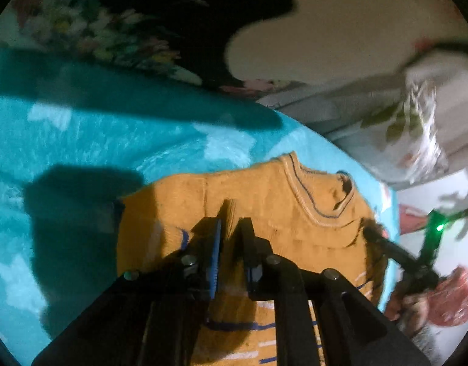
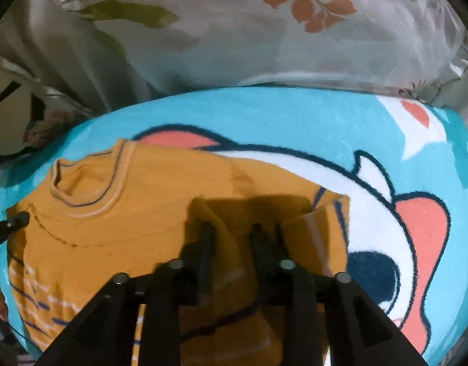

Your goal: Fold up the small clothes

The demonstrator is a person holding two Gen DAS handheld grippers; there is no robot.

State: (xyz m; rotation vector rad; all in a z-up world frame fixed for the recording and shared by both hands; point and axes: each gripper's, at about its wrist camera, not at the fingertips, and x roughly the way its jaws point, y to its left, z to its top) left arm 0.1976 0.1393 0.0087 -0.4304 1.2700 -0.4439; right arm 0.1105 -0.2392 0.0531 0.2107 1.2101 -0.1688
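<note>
Sweater (image 1: pixel 264 213) mid-fold on the blanket (image 1: pixel 81 140): left gripper (image 1: pixel 230 225) pinches a ridge, right gripper (image 2: pixel 230 231) straddles a fold, jaws apart; next, release and flatten.

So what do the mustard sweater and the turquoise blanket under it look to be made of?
Mustard sweater: seems a soft knit, matte, with a ribbed collar edged by a navy line and navy and white stripes lower down; the fibre cannot be told. Turquoise blanket: looks like plush fleece, with a fuzzy nap and soft-edged cartoon print.
</note>
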